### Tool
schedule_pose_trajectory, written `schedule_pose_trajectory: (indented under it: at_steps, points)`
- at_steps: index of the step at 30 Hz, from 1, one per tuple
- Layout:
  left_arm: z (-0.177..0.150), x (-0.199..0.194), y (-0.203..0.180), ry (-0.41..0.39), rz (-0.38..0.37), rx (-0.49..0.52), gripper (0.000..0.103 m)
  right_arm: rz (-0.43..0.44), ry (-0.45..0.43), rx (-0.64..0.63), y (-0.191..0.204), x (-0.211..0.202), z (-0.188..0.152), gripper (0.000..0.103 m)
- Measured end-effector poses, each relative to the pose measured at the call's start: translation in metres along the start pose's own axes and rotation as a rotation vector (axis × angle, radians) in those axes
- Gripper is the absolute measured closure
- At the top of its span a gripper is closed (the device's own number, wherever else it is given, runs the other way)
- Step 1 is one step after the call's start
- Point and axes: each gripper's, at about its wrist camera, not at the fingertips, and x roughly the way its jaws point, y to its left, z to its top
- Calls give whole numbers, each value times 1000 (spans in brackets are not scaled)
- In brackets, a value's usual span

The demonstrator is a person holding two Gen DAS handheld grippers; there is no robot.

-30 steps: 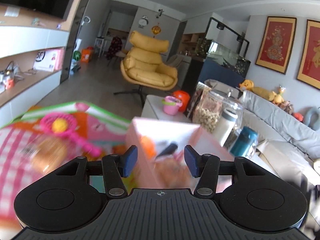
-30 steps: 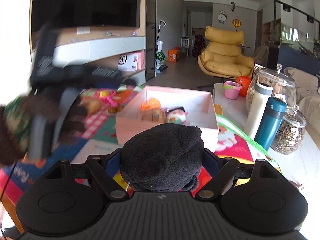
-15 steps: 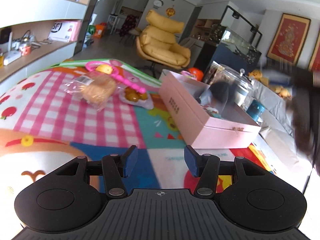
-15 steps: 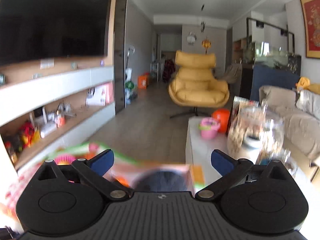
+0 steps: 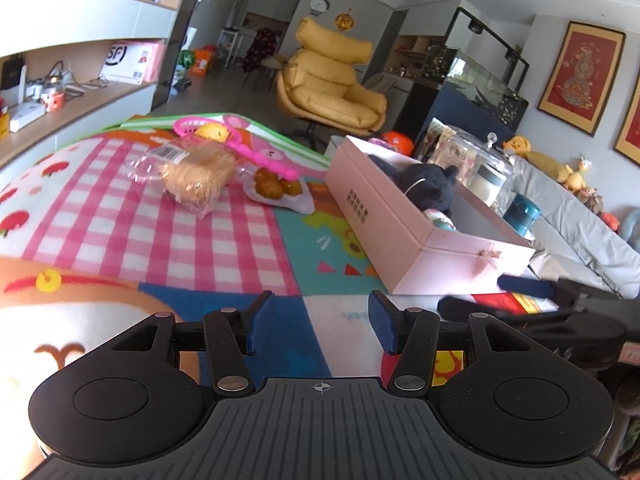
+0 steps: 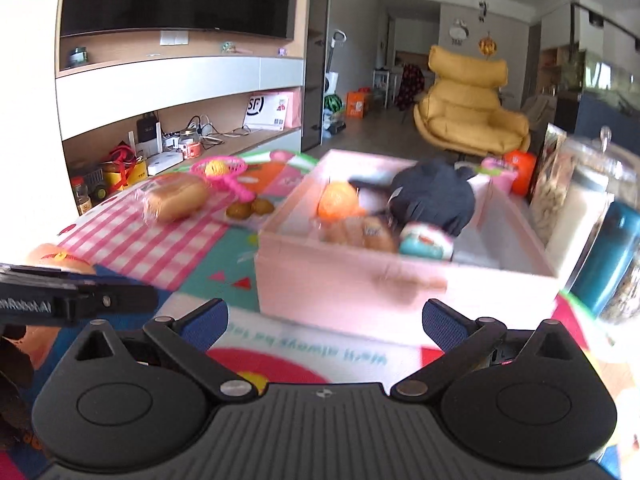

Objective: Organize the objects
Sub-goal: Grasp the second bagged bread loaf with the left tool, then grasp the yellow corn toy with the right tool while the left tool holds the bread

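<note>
A pink box [image 5: 380, 216] [image 6: 320, 276] stands open on the colourful mat. Inside it lie a black plush toy [image 5: 430, 188] [image 6: 436, 196], an orange item [image 6: 338, 200] and a teal round toy [image 6: 424, 242]. On the mat left of the box are a bagged bread [image 5: 198, 174] [image 6: 176, 200], a small bag of brown pastries [image 5: 276, 188] [image 6: 250, 209] and a pink toy racket [image 5: 240, 144] [image 6: 220, 170]. My left gripper [image 5: 318, 328] hovers low over the mat, open and holding nothing. My right gripper [image 6: 326, 324] is open wide in front of the box, nothing between its fingers.
Glass jars [image 6: 580, 196] [image 5: 476, 156], a teal bottle [image 6: 612, 264] [image 5: 520, 212] and a white bottle stand close to the box's right side. A yellow armchair [image 5: 332, 88] is behind the table, wall shelves [image 6: 180, 128] to the left, a grey sofa [image 5: 580, 224] to the right.
The right gripper opened and let go of the black plush toy, which now lies in the pink box, then drew back and down. The left gripper sank toward the mat.
</note>
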Motion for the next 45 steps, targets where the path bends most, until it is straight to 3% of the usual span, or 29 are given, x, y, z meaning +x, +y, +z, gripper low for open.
schedule_pose_trajectory:
  at_steps: [3,8,10,12,15,17,21,24,25,26,28,32,38,42,45]
  points:
    - [19,0,-2,-34,34,82,47,4,-16,53,-7,-1,-1,0]
    - [76,13,14,-117,193,188,47,25,-22,69,-11,-1,-3,0]
    - [99,30,30,-70,194,169,47,28,-23,74,-12,-2,-4,0]
    - [117,50,57,13,174,80,47,34,-31,81,-13,-3,-4,0]
    - [125,71,87,94,150,-14,47,42,-34,88,-15,-4,-4,0]
    - [120,79,94,130,131,-29,44,46,-32,94,-16,-4,-4,0]
    - [102,88,87,115,96,-13,37,58,-9,96,-16,0,-3,0]
    - [95,95,75,116,137,25,34,57,13,94,-15,5,-3,0]
    - [93,95,69,107,155,58,37,54,19,94,-15,6,-3,0]
    - [90,92,64,95,166,80,50,53,24,95,-15,6,-3,0]
    - [85,80,60,89,174,54,52,49,32,95,-15,8,-2,0]
    - [60,41,62,77,102,-32,52,13,61,67,-10,8,3,0]
    - [28,1,84,-11,64,-124,53,131,51,27,15,8,75,0]
    - [28,-1,94,-31,38,-189,53,105,81,-87,53,50,129,0]
    - [27,-3,96,-44,31,-202,53,117,153,-138,83,94,158,3]
